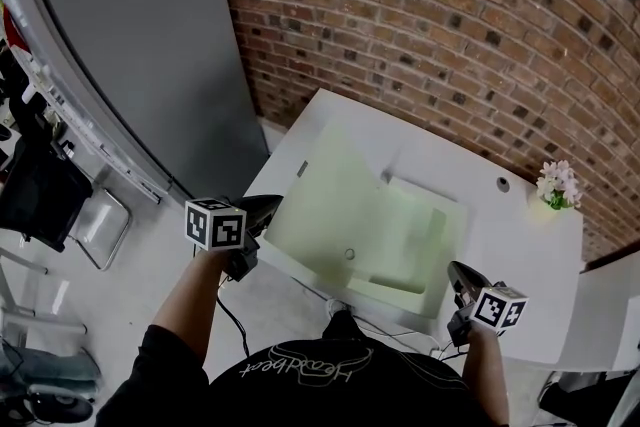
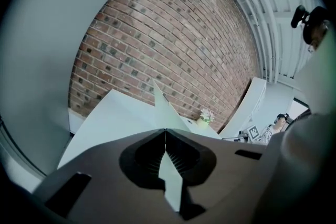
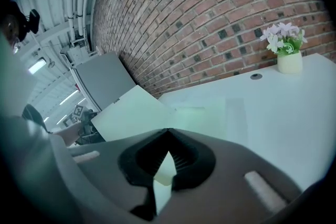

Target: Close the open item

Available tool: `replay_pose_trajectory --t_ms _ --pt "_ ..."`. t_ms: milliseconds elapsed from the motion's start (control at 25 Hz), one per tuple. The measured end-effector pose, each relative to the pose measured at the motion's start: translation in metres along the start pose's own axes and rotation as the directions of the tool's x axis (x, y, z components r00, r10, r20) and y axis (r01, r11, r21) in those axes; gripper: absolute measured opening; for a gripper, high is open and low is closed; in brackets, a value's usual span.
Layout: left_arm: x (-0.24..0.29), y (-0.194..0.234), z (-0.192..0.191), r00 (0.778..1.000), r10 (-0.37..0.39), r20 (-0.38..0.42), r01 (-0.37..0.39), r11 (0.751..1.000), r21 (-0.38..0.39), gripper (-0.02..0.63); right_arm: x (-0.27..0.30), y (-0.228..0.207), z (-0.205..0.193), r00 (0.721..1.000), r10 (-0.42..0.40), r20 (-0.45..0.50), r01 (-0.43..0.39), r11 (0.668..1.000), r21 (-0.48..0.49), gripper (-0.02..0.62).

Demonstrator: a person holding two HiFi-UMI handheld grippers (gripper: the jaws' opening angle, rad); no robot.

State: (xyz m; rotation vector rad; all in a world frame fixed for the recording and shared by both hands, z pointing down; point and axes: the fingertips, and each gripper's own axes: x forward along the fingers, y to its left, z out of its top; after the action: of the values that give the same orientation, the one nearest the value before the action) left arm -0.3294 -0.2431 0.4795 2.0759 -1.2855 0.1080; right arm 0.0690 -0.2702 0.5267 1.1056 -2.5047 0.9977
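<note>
Closure of a pale green folder (image 1: 335, 215) lying open on a white counter (image 1: 520, 250), seen with the person at 6 o'clock and the brick wall (image 1: 450, 15) at 12 o'clock. The folder sits at the middle of the counter's near half. A small pot of flowers (image 1: 555, 187) stands well apart at its 2 o'clock, and a grey panel (image 1: 140, 45) leans at 10 o'clock, off the counter.

The left gripper (image 1: 268, 206) is at the folder's 8 o'clock. Its jaws are pressed together on the thin outer edge of the left cover (image 2: 169, 113), which stands tilted up off the counter rather than lying flat. The right gripper (image 1: 458, 271) is at the folder's 4 o'clock, with its jaws pinched on the near corner of the right half (image 1: 415, 250), which rests flat.

Step in hand, as judged: both edges are secured and the left cover is part-way raised, while the folder is not yet shut. The next move calls for the left gripper to carry its cover in an arc over the spine toward 3 o'clock. The right gripper should pin its half down so the folder does not slide, then let go as the two edges meet.
</note>
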Motion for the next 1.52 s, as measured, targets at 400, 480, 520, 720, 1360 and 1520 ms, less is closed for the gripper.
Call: replay_pose_trajectory --t_ms 400,480,520,720,1360,1520 --pt "0.002 -0.03 0.006 0.997 -0.083 -0.006 0.083 0.996 0.02 0.003 -0.009 0.006 -0.005 1.0 -0.017 0.001 0.017 1.0 0.007 0.003" --pt "0.006 -0.036 0.006 0.995 -0.096 -0.008 0.096 0.995 0.031 0.003 -0.012 0.004 -0.009 1.0 -0.018 -0.002 0.018 1.0 0.011 0.004" --pt "0.008 -0.04 0.005 0.995 -0.102 -0.012 0.102 0.994 0.034 0.003 -0.012 0.004 -0.011 1.0 -0.012 -0.002 0.012 1.0 0.02 0.003" --pt "0.017 -0.051 -0.004 0.991 -0.129 -0.044 0.131 0.99 0.044 0.003 -0.016 0.004 -0.017 1.0 -0.024 0.001 0.024 0.999 0.028 0.003" --pt "0.051 -0.092 -0.013 0.973 -0.215 -0.085 0.222 0.971 0.086 0.003 -0.032 -0.03 -0.038 0.997 -0.083 0.003 0.083 0.995 0.064 0.003" --pt "0.06 -0.102 -0.017 0.969 -0.227 -0.1 0.236 0.967 0.095 0.003 -0.034 -0.03 -0.042 0.997 -0.08 0.004 0.079 0.994 0.078 0.003"
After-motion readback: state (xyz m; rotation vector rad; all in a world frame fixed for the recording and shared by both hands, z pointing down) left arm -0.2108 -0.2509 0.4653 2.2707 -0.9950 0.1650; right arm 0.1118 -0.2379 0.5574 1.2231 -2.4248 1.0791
